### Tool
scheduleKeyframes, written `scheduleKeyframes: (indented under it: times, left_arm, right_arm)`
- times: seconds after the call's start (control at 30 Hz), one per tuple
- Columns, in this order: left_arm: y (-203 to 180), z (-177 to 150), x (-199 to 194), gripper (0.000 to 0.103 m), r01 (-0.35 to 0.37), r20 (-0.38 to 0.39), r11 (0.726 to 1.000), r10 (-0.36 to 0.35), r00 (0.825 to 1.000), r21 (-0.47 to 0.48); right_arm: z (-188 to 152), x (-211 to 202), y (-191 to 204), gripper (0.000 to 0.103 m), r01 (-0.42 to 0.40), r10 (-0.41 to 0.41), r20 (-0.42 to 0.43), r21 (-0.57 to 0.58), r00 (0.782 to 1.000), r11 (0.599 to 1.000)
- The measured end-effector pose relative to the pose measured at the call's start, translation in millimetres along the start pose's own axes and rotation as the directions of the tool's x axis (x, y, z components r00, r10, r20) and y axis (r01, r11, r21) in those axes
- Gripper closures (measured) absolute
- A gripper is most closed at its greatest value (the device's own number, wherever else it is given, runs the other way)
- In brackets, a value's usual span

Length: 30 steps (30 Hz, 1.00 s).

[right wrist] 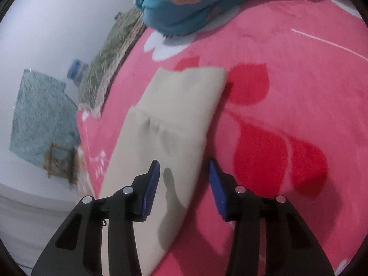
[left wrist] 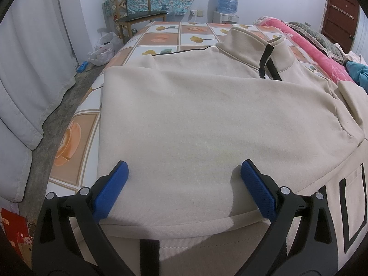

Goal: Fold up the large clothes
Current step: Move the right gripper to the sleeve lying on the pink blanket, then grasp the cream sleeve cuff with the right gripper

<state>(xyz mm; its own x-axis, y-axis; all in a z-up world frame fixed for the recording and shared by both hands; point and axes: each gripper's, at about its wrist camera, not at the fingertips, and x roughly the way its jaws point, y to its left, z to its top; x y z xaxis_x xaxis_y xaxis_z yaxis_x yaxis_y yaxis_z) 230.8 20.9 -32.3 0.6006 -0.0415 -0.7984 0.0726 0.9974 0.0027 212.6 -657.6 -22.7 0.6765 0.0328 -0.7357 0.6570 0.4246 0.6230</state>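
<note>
A large beige sweatshirt point(left wrist: 207, 115) lies spread on the bed, its stand-up collar with a black zipper point(left wrist: 255, 43) at the far end. One side is folded over the body. Black lettering point(left wrist: 352, 207) shows at the right. My left gripper point(left wrist: 184, 184) stands open just above the folded fabric near its lower hem, its blue pads point(left wrist: 112, 191) wide apart. In the right wrist view the beige sleeve point(right wrist: 179, 105) lies flat on a pink blanket point(right wrist: 287, 80). My right gripper point(right wrist: 184, 168) hangs over it, half open; the sleeve's right edge runs between the pads, which do not press on it.
The bed has a tiled leaf-print sheet point(left wrist: 161, 36). The rolled pink blanket point(left wrist: 310, 46) runs along the right side, with a blue patterned cloth point(right wrist: 195, 0) on it. A curtain point(left wrist: 27, 69), plastic bags point(left wrist: 103, 48), a chair point(left wrist: 138, 11) and a water dispenser point(left wrist: 227, 2) stand beyond.
</note>
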Motion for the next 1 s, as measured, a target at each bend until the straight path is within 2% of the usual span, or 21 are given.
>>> scheduleKeyframes:
  times: [0.23, 0.33, 0.47, 0.57, 0.63, 0.77, 1.0]
  left_arm:
    - [0, 0, 0, 0.008, -0.001, 0.0, 1.0, 0.001, 1.0, 0.0]
    - [1, 0, 0, 0.007, -0.004, 0.0, 1.0, 0.004, 1.0, -0.002]
    - [1, 2, 0, 0.007, -0.009, 0.0, 1.0, 0.009, 1.0, -0.004]
    - [1, 2, 0, 0.007, -0.01, 0.0, 1.0, 0.01, 1.0, -0.004]
    - [2, 2, 0, 0.007, -0.013, 0.0, 1.0, 0.013, 1.0, -0.006]
    - [1, 2, 0, 0.007, -0.015, 0.0, 1.0, 0.015, 1.0, -0.008]
    - [1, 2, 0, 0.007, -0.015, 0.001, 1.0, 0.015, 1.0, -0.008]
  right_arm:
    - [14, 8, 2, 0.06, -0.012, 0.012, 0.024, 0.017, 1.0, 1.0]
    - [15, 8, 5, 0.063, 0.013, -0.012, 0.028, -0.007, 1.0, 1.0]
    - [14, 7, 10, 0.08, 0.084, -0.081, 0.04, -0.073, 0.996, 0.994]
    - [13, 2, 16, 0.091, 0.106, -0.1, 0.056, -0.118, 0.993, 0.987]
    - [11, -6, 26, 0.092, 0.125, -0.113, 0.081, -0.158, 0.99, 0.98]
    - [-1, -31, 59, 0.092, 0.149, -0.114, 0.141, -0.271, 0.983, 0.951]
    - [-50, -85, 142, 0.092, 0.119, -0.021, 0.198, -0.498, 0.98, 0.859]
